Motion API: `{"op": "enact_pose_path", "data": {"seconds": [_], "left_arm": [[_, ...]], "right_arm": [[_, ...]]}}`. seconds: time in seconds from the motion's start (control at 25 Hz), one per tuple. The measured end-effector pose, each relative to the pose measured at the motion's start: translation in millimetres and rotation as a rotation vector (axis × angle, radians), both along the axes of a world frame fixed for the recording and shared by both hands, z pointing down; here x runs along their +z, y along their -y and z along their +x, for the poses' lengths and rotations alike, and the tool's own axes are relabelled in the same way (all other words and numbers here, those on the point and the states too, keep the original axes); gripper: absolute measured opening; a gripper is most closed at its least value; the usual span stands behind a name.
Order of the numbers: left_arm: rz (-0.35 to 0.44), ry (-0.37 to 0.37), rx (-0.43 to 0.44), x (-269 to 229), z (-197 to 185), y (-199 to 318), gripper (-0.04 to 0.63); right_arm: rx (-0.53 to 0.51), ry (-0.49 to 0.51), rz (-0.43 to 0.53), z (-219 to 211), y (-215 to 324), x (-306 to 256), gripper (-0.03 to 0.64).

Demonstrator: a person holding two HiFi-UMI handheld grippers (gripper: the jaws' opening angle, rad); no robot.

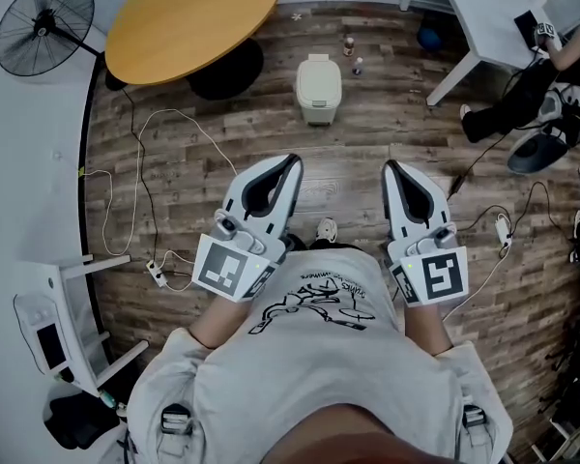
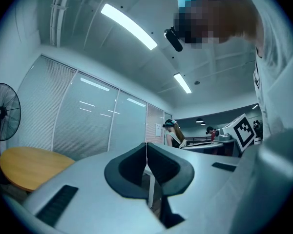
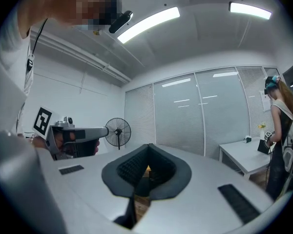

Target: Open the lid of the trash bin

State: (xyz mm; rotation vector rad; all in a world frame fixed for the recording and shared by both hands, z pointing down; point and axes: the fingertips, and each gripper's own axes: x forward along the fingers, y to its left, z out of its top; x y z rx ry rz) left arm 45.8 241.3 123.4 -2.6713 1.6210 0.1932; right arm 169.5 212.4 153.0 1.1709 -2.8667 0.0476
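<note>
Round table (image 1: 188, 17): rear left; trash bin (image 1: 318, 95), lid (image 1: 318, 69) down, on the floor (image 1: 367, 133) near it, well ahead. Left gripper (image 1: 292, 160), right gripper (image 1: 391, 166): jaws pressed together, empty. Small bottles (image 1: 349, 43) just beside bin: a wide reach could topple them; the light bin may skid.

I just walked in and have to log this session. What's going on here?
A person holds a gripper in each hand, level and out in front of the body. The left gripper and the right gripper are both shut with nothing between their jaws. The trash bin stands on the wooden floor ahead, beside a round table, with its lid down. Neither gripper touches it; opening has not begun.
</note>
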Motion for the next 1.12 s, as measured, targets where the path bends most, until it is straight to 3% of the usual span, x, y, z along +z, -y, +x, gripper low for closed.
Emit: {"op": "enact_pose_path", "data": {"seconds": [0.64,1.12], "left_arm": [[-0.022,-0.004,-0.012,13,-19,71,0.020],[-0.024,-0.005,0.001,15,-66,161,0.020]], "right_arm": [[0.008,0.005,-0.020,-13,71,10,0.006],[0.011,-0.008,-0.034,-63,158,13,0.006]]}}
